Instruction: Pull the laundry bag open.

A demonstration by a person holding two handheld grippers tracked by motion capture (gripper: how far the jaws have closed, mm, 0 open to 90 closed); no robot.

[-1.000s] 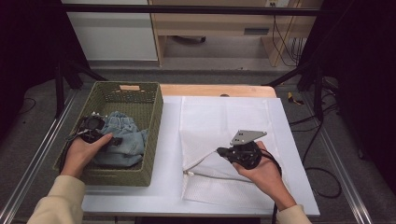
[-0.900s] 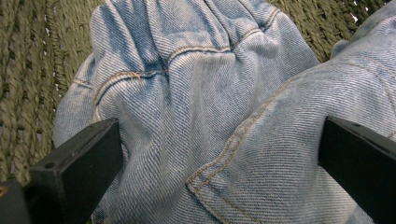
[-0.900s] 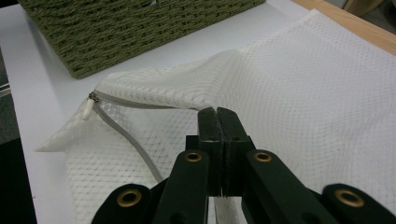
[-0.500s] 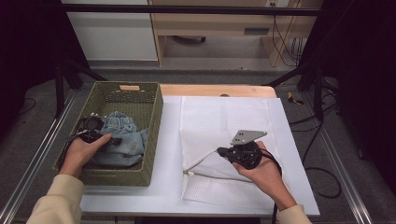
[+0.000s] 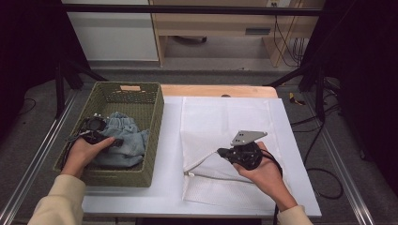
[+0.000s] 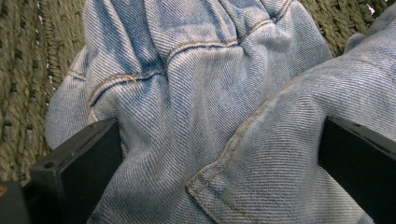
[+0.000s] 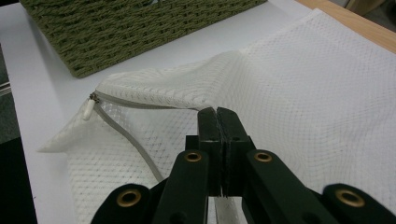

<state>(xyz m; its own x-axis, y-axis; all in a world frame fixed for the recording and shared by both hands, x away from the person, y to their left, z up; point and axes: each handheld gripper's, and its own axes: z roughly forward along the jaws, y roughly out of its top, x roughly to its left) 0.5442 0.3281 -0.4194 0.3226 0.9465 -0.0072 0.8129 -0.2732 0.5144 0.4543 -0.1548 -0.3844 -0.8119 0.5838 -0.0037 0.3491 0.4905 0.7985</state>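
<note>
**Both hands unmoved since the earlier frames**

Nothing has shifted: each hand sits where it was a second ago. The left gripper [image 5: 96, 133] rests inside the olive-green woven basket [image 5: 155, 117], its jaws spread wide on either side of the faded light-blue denim garment [image 6: 196, 107], crumpled with tan stitched seams; whether the pads press it cannot be told. The right gripper [image 7: 217, 114] is clenched on the upper edge of the white mesh zip bag [image 5: 220, 122], lifting its open mouth off the white table [image 5: 141, 197].
</note>
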